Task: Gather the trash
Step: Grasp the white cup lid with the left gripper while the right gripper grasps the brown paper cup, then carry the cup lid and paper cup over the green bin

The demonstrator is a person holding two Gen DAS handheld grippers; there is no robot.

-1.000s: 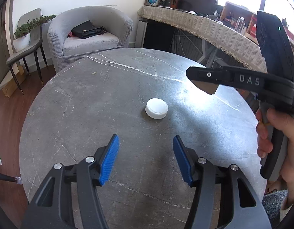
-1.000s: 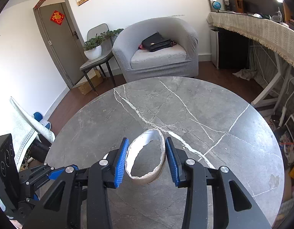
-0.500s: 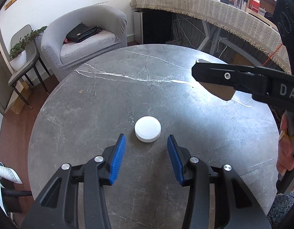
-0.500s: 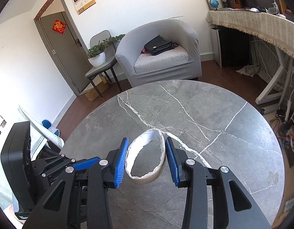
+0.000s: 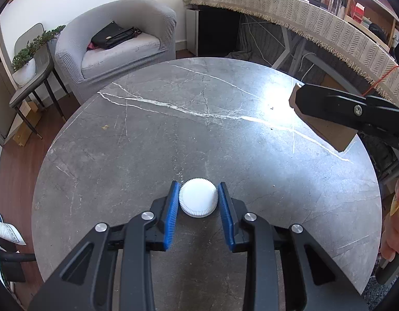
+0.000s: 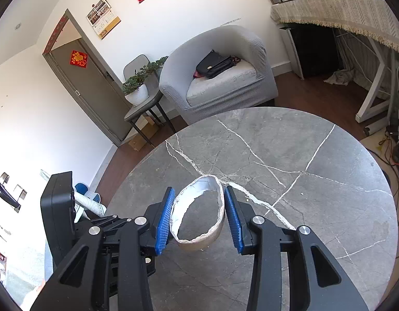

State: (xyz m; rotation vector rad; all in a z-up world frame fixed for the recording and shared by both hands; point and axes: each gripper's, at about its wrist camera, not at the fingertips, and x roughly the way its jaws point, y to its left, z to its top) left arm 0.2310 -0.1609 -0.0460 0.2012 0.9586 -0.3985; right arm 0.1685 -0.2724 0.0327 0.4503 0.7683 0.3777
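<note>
A white ribbed bottle cap lies on the round grey marble table. My left gripper is low over the table with its blue pads on both sides of the cap, touching it. My right gripper is shut on a torn cardboard ring, white inside and brown outside, held above the table. In the left wrist view the right gripper's finger and the brown cardboard show at the right, above the table's edge.
A grey armchair with a black bag stands beyond the table. A chair with a potted plant is at the left. A long cloth-covered desk runs along the right. The person's hand is at the far right.
My left gripper moved forward and down to the cap and closed its jaws around it. My right gripper rose and kept hold of the cardboard ring.
</note>
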